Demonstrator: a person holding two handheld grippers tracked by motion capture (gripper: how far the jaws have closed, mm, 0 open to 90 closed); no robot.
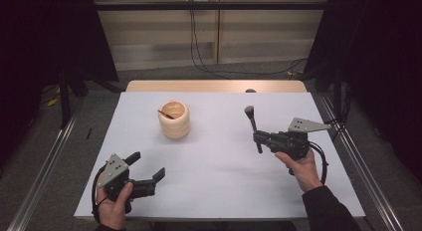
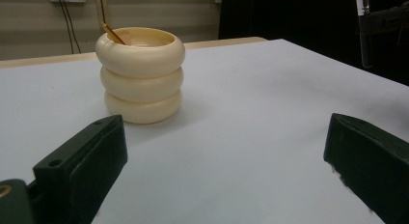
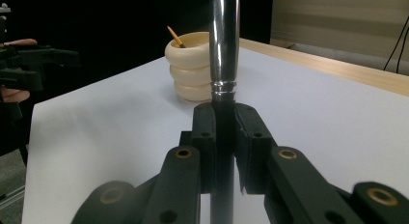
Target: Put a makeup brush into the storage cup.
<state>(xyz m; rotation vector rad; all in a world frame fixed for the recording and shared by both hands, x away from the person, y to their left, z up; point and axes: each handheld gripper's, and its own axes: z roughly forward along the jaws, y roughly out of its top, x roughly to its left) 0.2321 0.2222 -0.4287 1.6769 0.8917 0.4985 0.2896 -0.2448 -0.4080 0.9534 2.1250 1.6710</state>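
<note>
— Cream-coloured, ribbed pot (image 1: 174,120) toward the far left of the white table (image 1: 214,191): is that where the tool goes?

— Likely. The right gripper (image 1: 258,136) is clamped on a dark-handled tool (image 1: 253,126), which stands nearly upright above the table, well to the right of the pot. In the right gripper view its metal end (image 3: 224,45) rises above the jaws.

— How should it go in?

— Carry it over the rim, keep it upright and lower it straight down, so that it doesn't tip the pot.

— Anything inside already?

— One thin stick (image 1: 165,114) leans against the rim. What else it holds, I cannot tell.

— And the other hand?

— The left gripper (image 1: 147,167) has its jaws wide apart and empty, near the table's front edge.
</note>
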